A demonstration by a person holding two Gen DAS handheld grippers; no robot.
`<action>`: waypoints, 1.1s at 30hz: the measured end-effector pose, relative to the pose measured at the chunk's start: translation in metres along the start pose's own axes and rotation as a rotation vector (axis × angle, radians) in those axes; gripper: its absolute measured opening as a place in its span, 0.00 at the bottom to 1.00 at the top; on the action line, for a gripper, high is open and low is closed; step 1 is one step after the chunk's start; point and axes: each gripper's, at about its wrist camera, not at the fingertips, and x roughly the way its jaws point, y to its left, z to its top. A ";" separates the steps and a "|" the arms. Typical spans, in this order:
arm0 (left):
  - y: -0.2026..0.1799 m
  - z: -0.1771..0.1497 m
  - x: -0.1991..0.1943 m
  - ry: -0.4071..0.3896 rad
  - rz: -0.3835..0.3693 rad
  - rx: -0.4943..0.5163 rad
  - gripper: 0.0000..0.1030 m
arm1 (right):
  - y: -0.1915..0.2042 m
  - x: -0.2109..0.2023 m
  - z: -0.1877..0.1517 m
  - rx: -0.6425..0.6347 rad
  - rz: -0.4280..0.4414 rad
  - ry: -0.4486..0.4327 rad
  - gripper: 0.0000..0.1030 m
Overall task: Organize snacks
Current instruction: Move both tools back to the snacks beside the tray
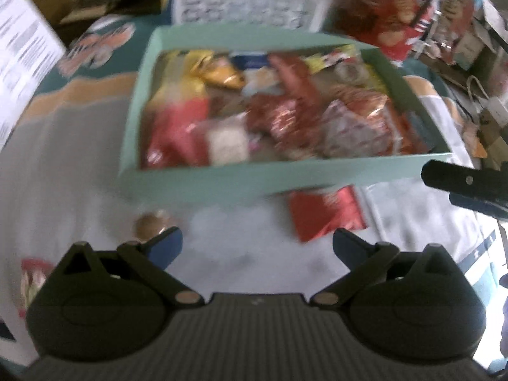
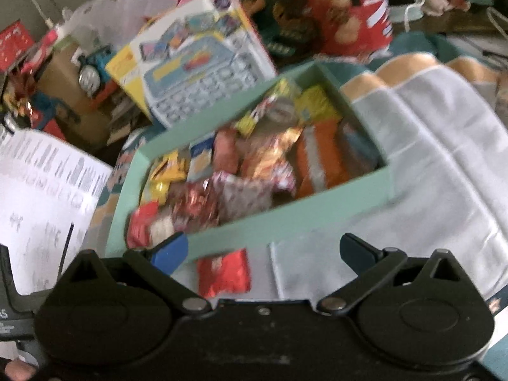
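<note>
- We see the red foil snack packet [image 2: 223, 273] lying flat on the pale cloth [image 2: 444, 158], just in front of the near wall of the mint-green box [image 2: 285, 219]; it sits left of centre between our right tongs [image 2: 263, 254], whose jaws are spread wide and hold nothing.
- Our left tongs [image 1: 257, 244] are likewise wide open and empty; from there the same red foil snack packet [image 1: 325, 214] lies a little to the right, close to the mint-green box [image 1: 222, 181].
- We judge the packet light, thin and crinkly, its foil slick and easily crushed; a gentle pinch across a sealed edge or the short width should serve, rather than a squeeze on the middle.
- The box is already heaped with wrapped snacks; room looks scarce, so we would lay the packet on top.
- A small round brown item [image 1: 152, 225] lies near the left tongs; blur hides what it is.
</note>
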 end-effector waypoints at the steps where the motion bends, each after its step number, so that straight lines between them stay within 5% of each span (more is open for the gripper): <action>1: 0.008 -0.005 0.000 -0.001 0.010 -0.013 1.00 | 0.004 0.005 -0.003 -0.005 0.002 0.011 1.00; 16: 0.078 -0.009 0.013 -0.008 0.105 -0.128 0.98 | 0.049 0.071 -0.030 -0.120 -0.031 0.109 0.96; 22: 0.082 -0.006 0.019 -0.023 0.120 -0.100 0.71 | 0.066 0.082 -0.035 -0.234 -0.074 0.095 0.81; 26: 0.073 -0.005 0.021 -0.033 0.119 -0.049 0.63 | 0.086 0.090 -0.043 -0.380 -0.119 0.090 0.56; 28: 0.064 -0.008 0.022 -0.046 0.143 0.000 0.42 | 0.092 0.090 -0.046 -0.408 -0.116 0.088 0.48; 33: 0.060 -0.011 0.017 -0.040 0.166 -0.027 0.36 | 0.088 0.084 -0.045 -0.358 -0.073 0.095 0.35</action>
